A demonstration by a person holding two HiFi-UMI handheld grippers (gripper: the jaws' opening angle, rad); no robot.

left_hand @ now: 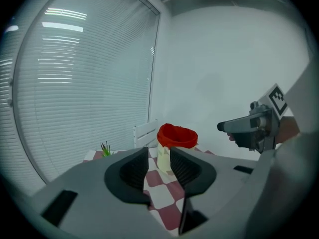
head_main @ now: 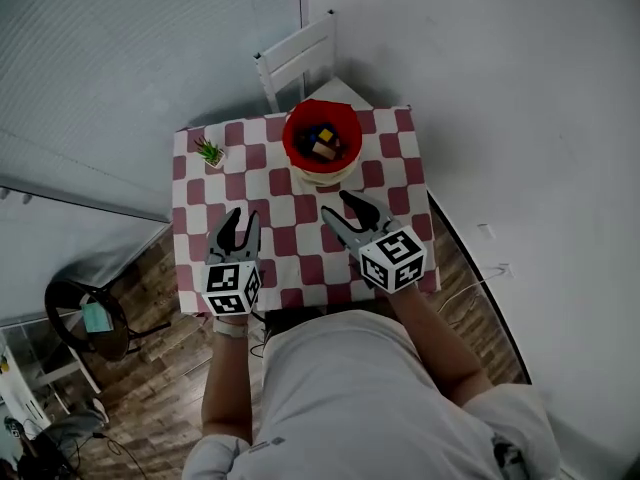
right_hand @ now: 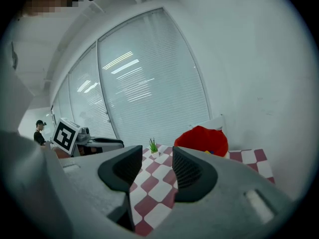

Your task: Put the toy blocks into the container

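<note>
A red container on a cream base stands at the far middle of the checkered table, with several coloured toy blocks inside it. My left gripper hovers over the near left of the table, open with nothing between its jaws. My right gripper is open and empty too, just short of the container. In the left gripper view, the container lies ahead beyond the left gripper, with the right gripper off to the side. The right gripper view shows the container right of the right gripper.
A small potted plant sits at the table's far left corner. A white chair stands behind the table against the wall. A round stool is on the wooden floor to the left. Window blinds run along the left side.
</note>
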